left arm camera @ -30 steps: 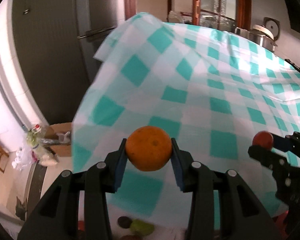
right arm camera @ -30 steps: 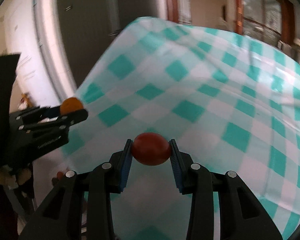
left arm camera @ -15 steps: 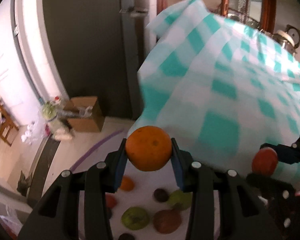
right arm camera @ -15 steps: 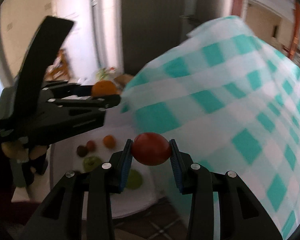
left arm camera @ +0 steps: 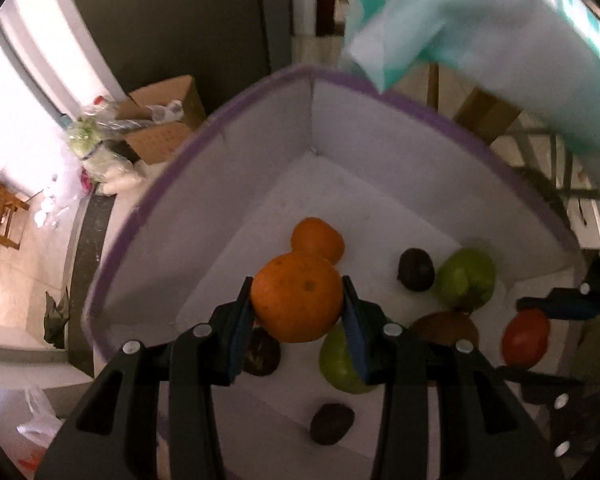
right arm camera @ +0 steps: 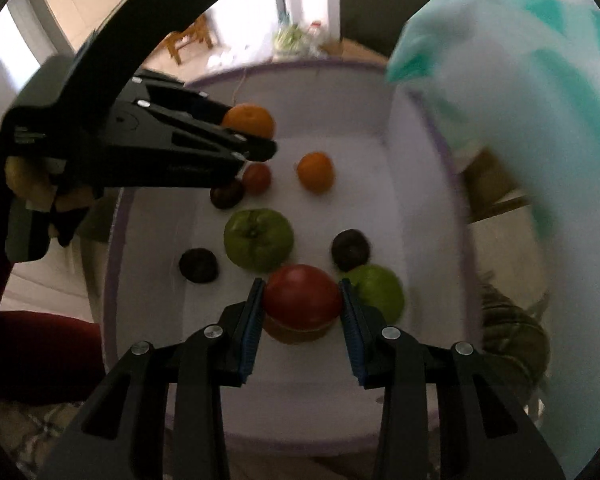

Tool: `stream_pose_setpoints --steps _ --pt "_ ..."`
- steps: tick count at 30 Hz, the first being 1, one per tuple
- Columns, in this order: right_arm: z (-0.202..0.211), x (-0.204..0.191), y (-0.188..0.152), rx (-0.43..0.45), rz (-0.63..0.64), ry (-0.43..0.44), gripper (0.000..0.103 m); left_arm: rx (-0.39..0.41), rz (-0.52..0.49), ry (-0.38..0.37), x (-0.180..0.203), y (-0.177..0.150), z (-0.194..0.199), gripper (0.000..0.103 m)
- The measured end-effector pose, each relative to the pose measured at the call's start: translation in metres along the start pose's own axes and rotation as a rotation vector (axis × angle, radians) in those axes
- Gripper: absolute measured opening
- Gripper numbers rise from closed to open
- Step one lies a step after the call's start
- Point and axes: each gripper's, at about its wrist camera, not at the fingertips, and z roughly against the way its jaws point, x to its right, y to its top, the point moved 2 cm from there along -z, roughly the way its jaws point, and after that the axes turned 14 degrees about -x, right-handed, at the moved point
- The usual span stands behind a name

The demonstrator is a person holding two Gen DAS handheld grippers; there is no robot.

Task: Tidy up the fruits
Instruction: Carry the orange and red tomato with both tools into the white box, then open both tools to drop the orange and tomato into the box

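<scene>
Your left gripper is closed on an orange, its pads pressing both sides. Your right gripper clamps a red tomato the same way. Both fruits hang above the white bin with the purple rim. In the bin lie a small orange, two green fruits and some dark ones. The checked cloth hangs beside it.

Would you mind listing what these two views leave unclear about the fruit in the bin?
- Left wrist view: the green fruit is half hidden by the left gripper and its orange.
- Right wrist view: a yellowish fruit sits mostly hidden under the tomato in the right gripper.
- Both views: the checked cloth is motion-blurred.
</scene>
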Motion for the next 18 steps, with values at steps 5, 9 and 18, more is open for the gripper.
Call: stream_pose_setpoints --steps 5,9,18 --pt "-0.014 0.003 0.037 0.002 -0.008 -0.08 0.037 -0.019 0.009 0.005 -0.007 0.037 -0.019 0.042" --pt "-0.036 0.001 0.057 -0.034 0.008 -0.146 0.037 -0.042 0.041 0.053 -0.013 0.06 -0.033 0.042" --pt "-0.073 0.003 0.06 -0.098 -0.019 -0.133 0.037 -0.097 0.07 0.039 -0.026 0.05 -0.06 0.042"
